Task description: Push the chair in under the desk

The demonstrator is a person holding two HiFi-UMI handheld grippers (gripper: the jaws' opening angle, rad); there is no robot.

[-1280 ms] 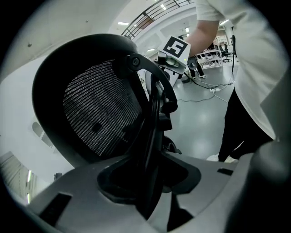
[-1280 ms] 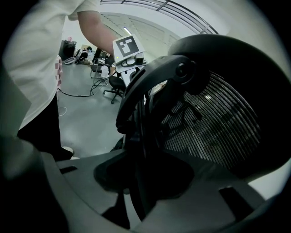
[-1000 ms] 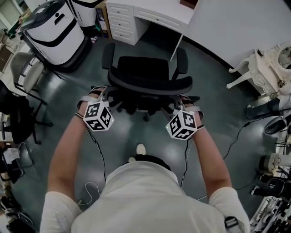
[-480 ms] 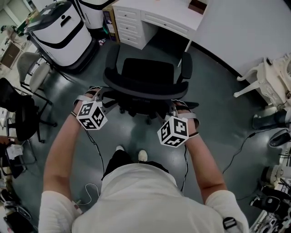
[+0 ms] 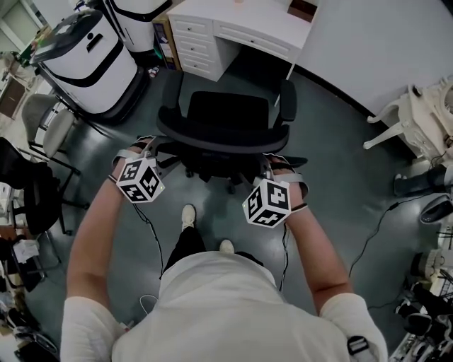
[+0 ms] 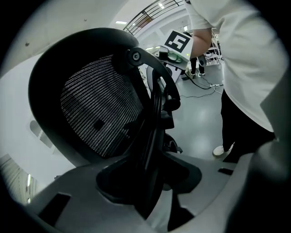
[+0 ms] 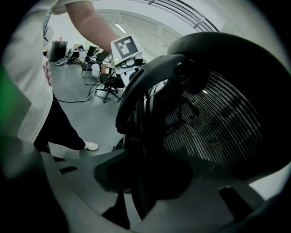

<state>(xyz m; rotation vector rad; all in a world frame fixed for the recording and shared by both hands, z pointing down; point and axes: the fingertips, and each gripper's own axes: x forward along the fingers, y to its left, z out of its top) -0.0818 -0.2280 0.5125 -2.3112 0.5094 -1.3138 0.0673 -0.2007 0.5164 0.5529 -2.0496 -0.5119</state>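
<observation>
A black office chair (image 5: 230, 109) with a mesh backrest (image 5: 223, 138) stands facing the white desk (image 5: 262, 18), its seat just short of the desk's opening. My left gripper (image 5: 152, 146) holds the backrest's left edge and my right gripper (image 5: 272, 162) its right edge. In the left gripper view the backrest rim (image 6: 152, 118) runs between the jaws of the left gripper (image 6: 150, 191). In the right gripper view the rim (image 7: 136, 123) sits the same way in the right gripper (image 7: 141, 186). Both are shut on it.
A white drawer unit (image 5: 198, 42) forms the desk's left side. A white-and-black machine (image 5: 88, 53) stands to the left, with another chair (image 5: 42, 127) nearer me. White furniture (image 5: 417, 120) and cables (image 5: 375, 219) lie to the right. My shoe (image 5: 187, 215) is behind the chair.
The chair has rolled forward toward the desk with both grippers on its backrest. The person has stepped after it, one foot now ahead.
</observation>
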